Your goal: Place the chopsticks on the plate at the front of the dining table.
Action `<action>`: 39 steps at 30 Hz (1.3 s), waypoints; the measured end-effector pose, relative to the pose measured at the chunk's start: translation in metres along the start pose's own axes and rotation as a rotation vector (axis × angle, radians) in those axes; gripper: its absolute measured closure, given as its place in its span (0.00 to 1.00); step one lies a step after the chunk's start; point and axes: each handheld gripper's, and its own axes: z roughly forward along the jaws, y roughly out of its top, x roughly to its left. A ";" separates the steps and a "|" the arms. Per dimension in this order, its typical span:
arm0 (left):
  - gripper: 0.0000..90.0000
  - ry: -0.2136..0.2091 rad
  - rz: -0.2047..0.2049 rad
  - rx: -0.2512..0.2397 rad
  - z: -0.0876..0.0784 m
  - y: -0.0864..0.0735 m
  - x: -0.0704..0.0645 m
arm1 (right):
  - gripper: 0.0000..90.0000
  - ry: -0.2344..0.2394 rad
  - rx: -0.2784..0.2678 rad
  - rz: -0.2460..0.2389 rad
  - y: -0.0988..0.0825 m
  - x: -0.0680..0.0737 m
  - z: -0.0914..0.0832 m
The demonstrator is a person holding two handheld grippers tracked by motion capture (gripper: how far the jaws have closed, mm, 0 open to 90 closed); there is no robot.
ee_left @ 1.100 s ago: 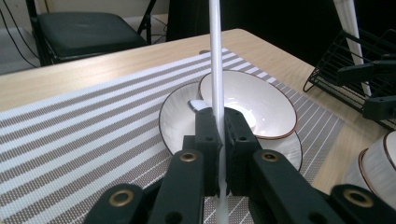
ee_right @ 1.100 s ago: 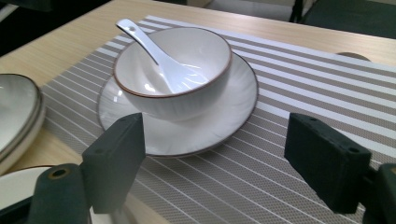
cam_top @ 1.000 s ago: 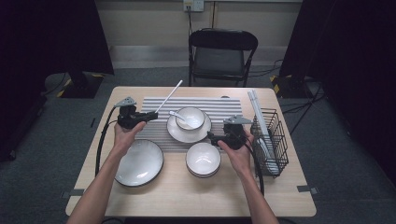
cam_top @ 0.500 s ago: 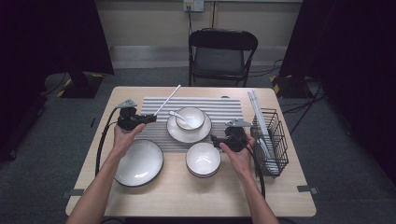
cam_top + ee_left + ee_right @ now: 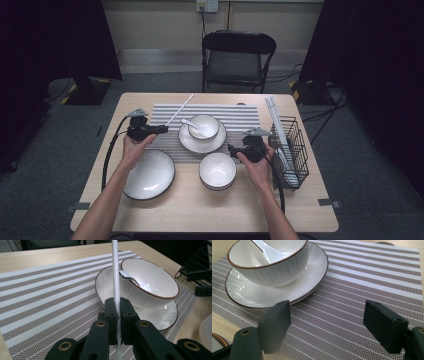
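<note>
Hardly anything new in the last moment. Left gripper (image 5: 162, 129) clenched tight on a white chopstick (image 5: 180, 109), gripped near its lower end, with the rest of the stick slanting up and away from the jaws over the striped placemat (image 5: 235, 112). In the left gripper view, the same clamp (image 5: 117, 312) seen from behind, and the chopstick (image 5: 115, 270) rising straight ahead. Just past the tips and to one side of them, a small bowl (image 5: 150, 277) on a saucer (image 5: 105, 282), with a spoon (image 5: 130, 278) lying in the bowl.

Right gripper (image 5: 234, 148) released, jaws spread wide with nothing between them. Only bare placemat ahead of that gap (image 5: 327, 322), and the saucer (image 5: 312, 270) beyond one jaw. Behind this gripper, a wire basket (image 5: 292, 150). Nearer the person than its jaws, an empty bowl (image 5: 217, 171). Below the left gripper, a large plate (image 5: 149, 174).

Against the earlier frames: same grip, same hand places, the same spread on the right. At most a slightly lower tilt of the chopstick, its far tip a touch closer to the mat.

Meaning for the work, as a judgement: pick-up done and placing not yet done, with the stick likely due to go down on the mat beside the saucer.
</note>
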 end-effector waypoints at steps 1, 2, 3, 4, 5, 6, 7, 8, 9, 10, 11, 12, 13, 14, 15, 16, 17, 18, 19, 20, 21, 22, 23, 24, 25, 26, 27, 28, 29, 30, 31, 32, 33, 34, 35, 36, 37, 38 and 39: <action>0.96 0.005 -0.004 0.002 0.000 0.000 0.001 | 0.24 0.003 -0.004 0.001 -0.001 0.000 0.001; 0.96 0.001 -0.017 -0.004 0.000 -0.001 0.002 | 0.24 0.002 -0.003 0.002 -0.001 0.000 0.001; 0.96 0.002 -0.016 -0.004 0.000 -0.001 0.002 | 0.24 0.000 -0.005 0.003 -0.001 0.000 0.002; 0.96 0.007 -0.013 0.003 0.001 -0.002 0.002 | 0.24 -0.001 -0.001 0.006 -0.002 -0.001 0.002; 0.96 0.007 -0.011 0.009 0.002 -0.002 0.002 | 0.24 -0.005 0.002 0.003 -0.002 -0.001 0.003; 0.96 0.007 -0.012 0.009 0.003 -0.002 0.002 | 0.24 -0.010 0.007 0.001 -0.003 -0.002 0.004; 0.96 0.007 -0.015 0.011 0.003 -0.002 0.002 | 0.24 -0.016 0.013 -0.001 -0.004 -0.002 0.005; 0.96 0.013 -0.018 0.016 0.004 -0.003 0.002 | 0.24 -0.017 0.016 0.000 -0.005 -0.003 0.006; 0.96 0.017 -0.020 0.020 0.004 -0.003 0.002 | 0.24 -0.023 0.023 0.000 -0.007 -0.004 0.007; 0.96 0.015 -0.023 0.020 0.005 -0.004 0.002 | 0.24 -0.025 0.031 0.003 -0.009 -0.004 0.008; 0.96 0.014 -0.022 0.025 0.005 -0.004 0.003 | 0.24 -0.028 0.036 0.002 -0.011 -0.004 0.008; 0.96 0.012 -0.021 0.025 0.005 -0.005 0.003 | 0.25 -0.031 0.039 0.001 -0.013 -0.004 0.009; 0.96 0.017 -0.018 0.029 0.005 -0.006 0.002 | 0.25 -0.033 0.045 0.004 -0.015 -0.005 0.009; 0.96 0.018 -0.023 0.029 0.005 -0.006 0.002 | 0.25 -0.034 0.050 0.003 -0.016 -0.005 0.011; 0.96 0.015 -0.024 0.032 0.007 -0.008 0.001 | 0.24 -0.038 0.057 -0.001 -0.017 -0.005 0.012; 0.96 0.013 -0.022 0.044 0.009 -0.010 0.001 | 0.24 -0.037 0.063 -0.002 -0.018 -0.004 0.013; 0.96 0.011 -0.024 0.047 0.011 -0.012 0.002 | 0.24 -0.035 0.067 -0.001 -0.018 -0.003 0.014; 0.96 0.011 -0.028 0.048 0.013 -0.014 0.002 | 0.24 -0.036 0.076 -0.009 -0.019 -0.002 0.015; 0.96 0.004 -0.034 0.050 0.015 -0.016 0.001 | 0.25 -0.039 0.080 -0.015 -0.020 -0.001 0.016; 0.96 0.003 -0.030 0.056 0.017 -0.017 0.001 | 0.26 -0.039 0.086 -0.024 -0.021 0.000 0.016; 0.96 0.004 -0.028 0.067 0.018 -0.018 0.001 | 0.26 -0.039 0.086 -0.024 -0.021 0.001 0.016; 0.96 0.005 -0.034 0.072 0.020 -0.019 0.002 | 0.25 -0.042 0.086 -0.024 -0.021 0.000 0.017; 0.96 0.004 -0.042 0.071 0.021 -0.020 0.002 | 0.25 -0.052 0.087 -0.029 -0.021 0.000 0.017; 0.96 0.000 -0.043 0.071 0.021 -0.020 0.002 | 0.25 -0.053 0.087 -0.024 -0.021 0.000 0.017; 0.96 -0.003 -0.046 0.071 0.022 -0.020 0.002 | 0.25 -0.050 0.092 -0.019 -0.021 -0.001 0.018; 0.96 -0.002 -0.040 0.078 0.023 -0.020 0.001 | 0.25 -0.054 0.096 -0.029 -0.022 -0.001 0.018; 0.96 -0.001 -0.043 0.080 0.024 -0.020 0.001 | 0.24 -0.061 0.096 -0.034 -0.022 -0.002 0.018; 0.96 0.005 -0.034 0.093 0.024 -0.020 0.001 | 0.24 -0.058 0.096 -0.025 -0.023 -0.002 0.018; 0.96 0.004 -0.046 0.092 0.025 -0.021 0.001 | 0.24 -0.056 0.095 -0.021 -0.023 -0.002 0.019; 0.96 0.007 -0.047 0.093 0.025 -0.021 0.001 | 0.25 -0.059 0.093 -0.022 -0.024 -0.002 0.019; 0.96 0.006 -0.046 0.093 0.026 -0.021 0.001 | 0.25 -0.062 0.090 -0.027 -0.025 -0.002 0.019; 0.96 0.001 -0.048 0.093 0.026 -0.021 0.000 | 0.25 -0.067 0.098 -0.027 -0.026 -0.001 0.020; 0.96 0.002 -0.041 0.093 0.027 -0.021 -0.001 | 0.25 -0.066 0.100 -0.033 -0.027 -0.002 0.020; 0.96 -0.003 -0.043 0.093 0.027 -0.021 -0.001 | 0.25 -0.070 0.101 -0.030 -0.028 -0.002 0.021; 0.96 -0.001 -0.048 0.094 0.028 -0.021 -0.002 | 0.25 -0.070 0.107 -0.027 -0.029 -0.002 0.021; 0.96 -0.003 -0.050 0.094 0.029 -0.020 -0.002 | 0.25 -0.070 0.107 -0.025 -0.030 -0.003 0.022; 0.96 -0.001 -0.048 0.098 0.030 -0.020 -0.002 | 0.25 -0.071 0.102 -0.030 -0.030 -0.004 0.022; 0.96 0.002 -0.037 0.102 0.031 -0.019 -0.003 | 0.25 -0.072 0.103 -0.030 -0.030 -0.004 0.022; 0.96 0.000 -0.035 0.099 0.031 -0.018 -0.005 | 0.25 -0.074 0.104 -0.033 -0.030 -0.003 0.022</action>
